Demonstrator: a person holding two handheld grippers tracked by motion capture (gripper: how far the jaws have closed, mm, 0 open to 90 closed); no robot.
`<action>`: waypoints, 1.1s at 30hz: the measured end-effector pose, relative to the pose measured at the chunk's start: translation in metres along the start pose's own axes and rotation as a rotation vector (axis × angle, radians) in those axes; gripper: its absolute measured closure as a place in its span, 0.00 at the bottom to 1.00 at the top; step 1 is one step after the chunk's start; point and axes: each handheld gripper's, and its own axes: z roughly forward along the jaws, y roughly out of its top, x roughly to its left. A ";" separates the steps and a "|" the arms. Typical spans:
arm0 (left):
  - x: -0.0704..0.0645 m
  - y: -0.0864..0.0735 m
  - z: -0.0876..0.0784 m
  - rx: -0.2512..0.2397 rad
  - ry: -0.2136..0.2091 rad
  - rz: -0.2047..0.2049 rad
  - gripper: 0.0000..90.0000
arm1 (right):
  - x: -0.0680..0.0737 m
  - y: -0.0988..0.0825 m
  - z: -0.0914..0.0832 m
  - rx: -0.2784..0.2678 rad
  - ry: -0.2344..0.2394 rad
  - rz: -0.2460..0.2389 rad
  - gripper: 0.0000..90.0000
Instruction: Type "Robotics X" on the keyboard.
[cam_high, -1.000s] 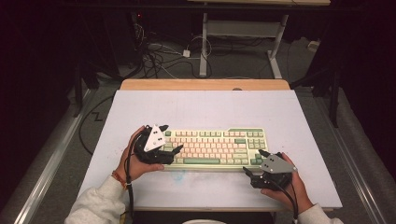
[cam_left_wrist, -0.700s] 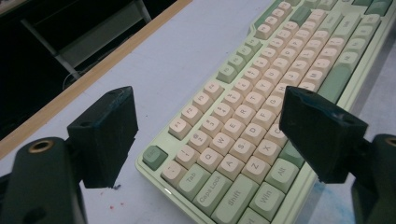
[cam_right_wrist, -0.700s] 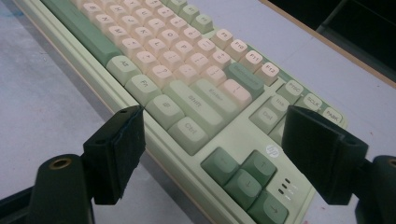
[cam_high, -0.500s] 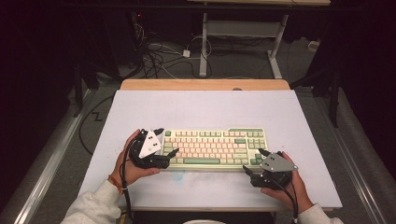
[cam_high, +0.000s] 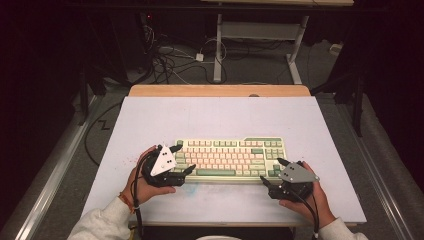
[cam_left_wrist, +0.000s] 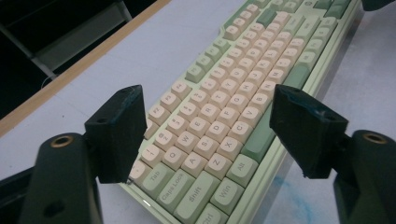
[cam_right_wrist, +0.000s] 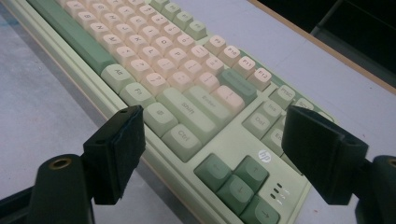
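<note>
A cream and green keyboard (cam_high: 230, 159) lies flat near the front of the white table (cam_high: 215, 115). My left gripper (cam_high: 184, 159) straddles its left end. In the left gripper view the keyboard (cam_left_wrist: 224, 102) runs away between the two jaws of that gripper (cam_left_wrist: 208, 135). The jaws have just been closing and stand near the keyboard's back and front edges, with no visible pressing. My right gripper (cam_high: 271, 170) is at the right end. Its jaws (cam_right_wrist: 212, 149) are wide open around the corner of the keyboard (cam_right_wrist: 177, 70) with the arrow keys.
The table's wooden strip (cam_high: 220, 90) marks its far edge. Beyond it, cables (cam_high: 175, 57) and a grey frame's legs (cam_high: 218, 45) stand on the dark floor. Metal rails (cam_high: 55, 170) run along both sides of the table.
The left gripper's jaws have drawn a little closer together around the keyboard's left end, and that hand shifted slightly. The right hand and the keyboard have not moved.
</note>
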 end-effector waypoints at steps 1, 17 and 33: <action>-0.001 0.000 0.000 0.006 0.006 0.001 0.34 | 0.000 0.000 0.000 -0.001 0.000 0.000 0.24; -0.007 -0.001 -0.004 0.056 -0.117 0.039 0.91 | 0.001 0.001 0.000 0.001 0.006 -0.010 0.24; -0.010 0.001 0.009 0.131 -0.157 0.056 0.98 | 0.005 0.000 0.001 0.017 0.014 -0.024 0.24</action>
